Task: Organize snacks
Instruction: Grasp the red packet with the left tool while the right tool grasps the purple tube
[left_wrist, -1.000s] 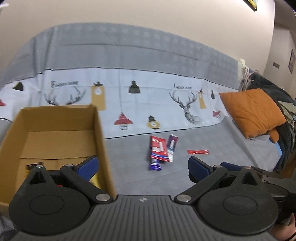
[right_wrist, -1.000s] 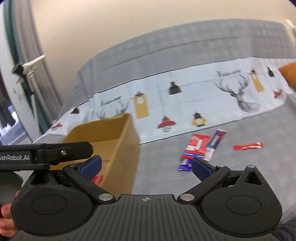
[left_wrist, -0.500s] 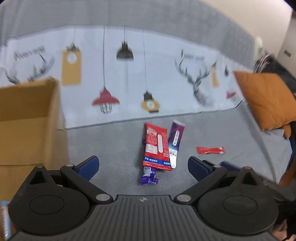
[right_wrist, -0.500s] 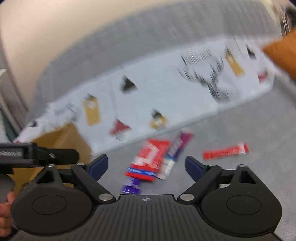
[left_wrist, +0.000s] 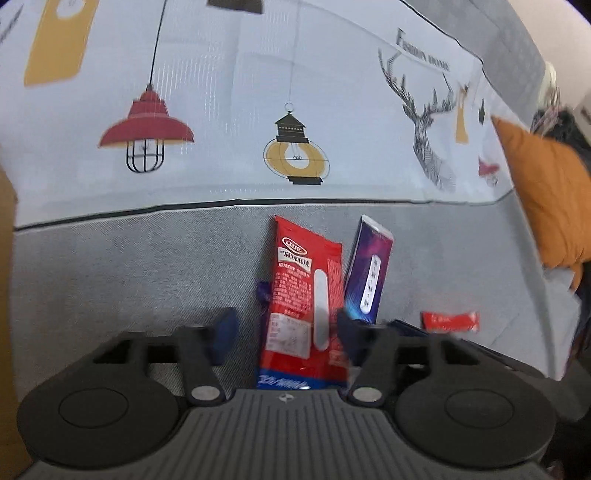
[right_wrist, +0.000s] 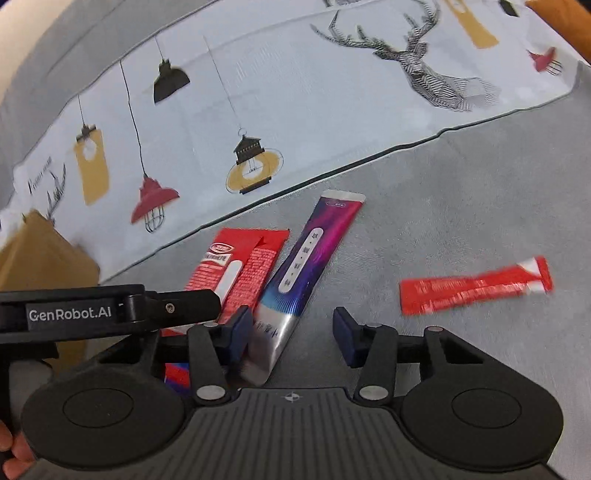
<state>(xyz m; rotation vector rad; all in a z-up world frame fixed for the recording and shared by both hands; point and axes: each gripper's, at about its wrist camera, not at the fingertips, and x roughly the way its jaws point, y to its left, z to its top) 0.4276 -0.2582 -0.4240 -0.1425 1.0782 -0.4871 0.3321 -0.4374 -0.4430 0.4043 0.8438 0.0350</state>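
left gripper (left_wrist: 284, 325): we see it spread, straddling red snack pack (left_wrist: 303, 291)
right gripper (right_wrist: 291, 332): spread over purple snack pack (right_wrist: 306, 266)
small red sachet (right_wrist: 476, 284): apart, right

Wide packet (left_wrist: 301, 295) lies dead ahead at twelve o'clock on the sofa seat (left_wrist: 129, 266), long packet (left_wrist: 369, 273) touching at one, thin sachet (left_wrist: 450, 321) apart at three.

Soft even indoor light, faint shadows, strong fisheye bending at edges, slight motion blur throughout.
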